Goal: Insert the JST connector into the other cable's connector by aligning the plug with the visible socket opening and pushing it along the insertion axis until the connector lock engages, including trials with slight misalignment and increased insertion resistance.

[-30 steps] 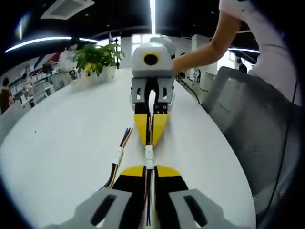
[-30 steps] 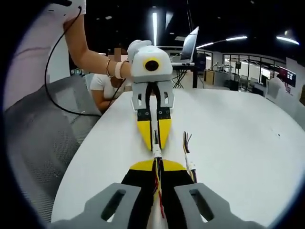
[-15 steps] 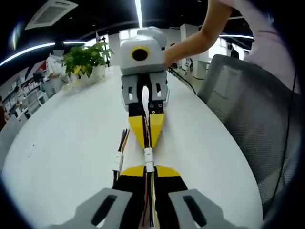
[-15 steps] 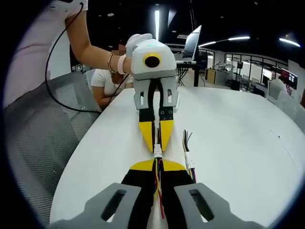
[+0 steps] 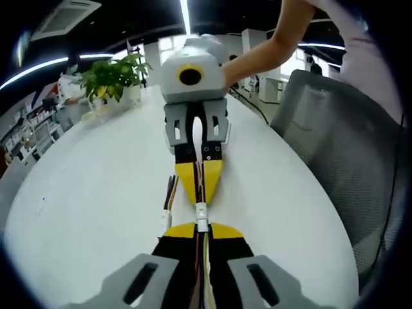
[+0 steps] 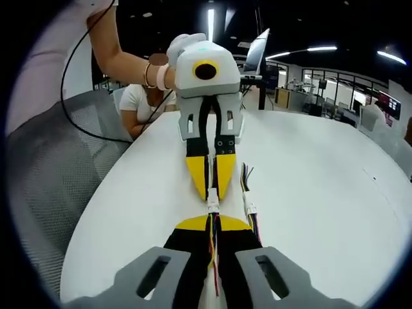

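Tip to tip above the white desk (image 5: 96,193), left tool (image 5: 198,226) and right tool (image 6: 211,222) each clench a wired cable; the small white JST connector (image 5: 201,215) sits between them, apparently mid-insertion. Next, a straight axial push.

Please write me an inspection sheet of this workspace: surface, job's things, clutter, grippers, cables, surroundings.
Surface: white table, bare where visible.
Job's things: white connector pair meeting between the two grippers; locked or not, cannot tell.
Clutter: spare cable with a white connector lying beside the grippers.
Grippers: left gripper and right gripper face each other tip to tip, each shut on its cable.
Cables: coloured wires run back between the right fingers.
Surroundings: potted plant, grey mesh chair, laptop.
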Demonstrator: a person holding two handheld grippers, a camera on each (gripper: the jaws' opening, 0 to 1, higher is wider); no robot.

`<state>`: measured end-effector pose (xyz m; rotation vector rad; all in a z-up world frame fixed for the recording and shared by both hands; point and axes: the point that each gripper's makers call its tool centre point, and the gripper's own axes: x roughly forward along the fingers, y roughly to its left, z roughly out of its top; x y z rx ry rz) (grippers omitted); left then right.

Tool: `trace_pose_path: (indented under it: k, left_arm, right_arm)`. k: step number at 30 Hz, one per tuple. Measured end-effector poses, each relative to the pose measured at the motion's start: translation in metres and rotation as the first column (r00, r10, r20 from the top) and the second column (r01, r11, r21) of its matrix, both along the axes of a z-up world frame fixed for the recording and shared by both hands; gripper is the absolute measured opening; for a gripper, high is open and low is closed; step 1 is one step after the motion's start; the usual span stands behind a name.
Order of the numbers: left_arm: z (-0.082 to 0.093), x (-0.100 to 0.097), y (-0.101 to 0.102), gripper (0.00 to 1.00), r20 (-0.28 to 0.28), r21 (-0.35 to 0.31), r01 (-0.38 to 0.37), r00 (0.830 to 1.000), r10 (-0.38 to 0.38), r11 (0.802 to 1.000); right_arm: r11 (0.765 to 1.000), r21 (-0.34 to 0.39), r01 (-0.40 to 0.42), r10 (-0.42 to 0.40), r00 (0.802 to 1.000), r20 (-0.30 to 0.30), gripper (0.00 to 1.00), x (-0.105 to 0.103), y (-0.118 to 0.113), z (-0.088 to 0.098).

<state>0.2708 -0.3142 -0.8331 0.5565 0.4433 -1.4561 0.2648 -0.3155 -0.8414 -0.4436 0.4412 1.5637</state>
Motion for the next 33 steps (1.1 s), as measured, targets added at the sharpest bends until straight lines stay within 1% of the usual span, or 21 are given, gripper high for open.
trace_pose_path:
  k: [2,5,10,13,16,19,22,23,26,28,33]
  left_arm:
    - [-0.002,0.002,0.0,0.0,0.007,0.005,-0.007,1.0,0.007,1.0]
    - [-0.008,0.002,0.001,0.0,0.019,0.03,-0.011,1.0,0.01,0.999]
    - [-0.01,0.005,0.002,0.0,0.02,0.031,-0.035,0.999,0.034,0.999]
    - [-0.011,0.007,0.002,0.0,0.004,0.022,-0.051,0.999,0.051,0.998]
    - [-0.012,0.008,0.003,0.0,-0.002,0.023,-0.056,0.998,0.056,0.998]
    - [-0.013,0.01,0.002,0.0,-0.007,0.024,-0.076,0.997,0.076,0.997]
    - [-0.013,0.013,0.002,0.02,0.004,0.032,-0.097,0.995,0.097,0.995]
    - [-0.013,0.014,0.003,0.03,0.01,0.035,-0.104,0.995,0.104,0.994]
    - [-0.013,0.015,0.006,0.06,0.018,0.05,-0.121,0.993,0.12,0.991]
    - [-0.013,0.014,0.009,0.08,0.022,0.063,-0.132,0.991,0.131,0.989]
    - [-0.013,0.009,0.017,0.14,0.024,0.089,-0.157,0.988,0.156,0.984]
  right_arm:
    - [1.0,-0.004,0.009,-0.009,1.0,0.001,0.01,0.001,0.0,-0.002]
    - [1.0,-0.007,0.014,-0.014,1.0,0.006,0.01,0.001,0.001,-0.002]
    - [0.999,-0.011,0.033,-0.033,0.999,0.012,0.01,0.003,0.001,-0.005]
    - [0.998,-0.006,0.067,-0.067,0.998,-0.019,0.01,0.004,0.002,-0.005]
    - [0.997,-0.008,0.081,-0.081,0.996,-0.028,0.02,0.005,0.002,-0.005]
    - [0.996,-0.016,0.086,-0.086,0.996,-0.012,0.02,0.004,0.005,-0.006]
    - [0.994,-0.02,0.109,-0.109,0.994,-0.001,0.02,0.008,0.004,-0.007]
    - [0.993,-0.022,0.113,-0.113,0.994,0.003,0.03,0.009,0.003,-0.007]
    - [0.99,-0.028,0.139,-0.138,0.99,0.021,0.1,0.014,0.0,-0.006]
    - [0.987,-0.036,0.155,-0.154,0.988,0.021,0.14,0.016,-0.003,-0.006]
    - [0.984,-0.036,0.175,-0.175,0.984,0.025,0.17,0.013,-0.009,-0.001]
